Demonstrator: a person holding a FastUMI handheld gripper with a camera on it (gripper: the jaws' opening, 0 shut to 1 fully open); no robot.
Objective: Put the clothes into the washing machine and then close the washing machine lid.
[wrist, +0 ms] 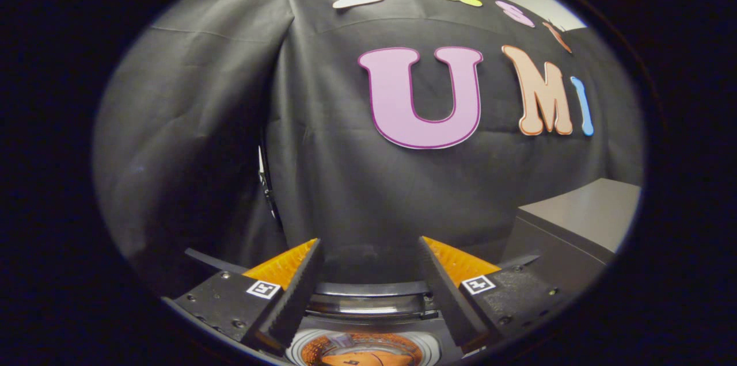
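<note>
Hand-held gripper (368, 251): fingers spread apart with nothing between them, held high and facing the wall, probably to keep clear of the lid.
Clothes (360, 354): an orange piece lies low between the fingers, inside the round drum opening, so it seems to be loaded.
Washing machine (368, 343): just below the fingers, its opening faces up.
Lid (368, 297): a curved rim stands at the back of the opening, just ahead of the fingers; I judge it is open and not yet closed.
Grey box (576, 228): to the right, beyond the fingers.
Wall (190, 136): black cloth, farthest.
</note>
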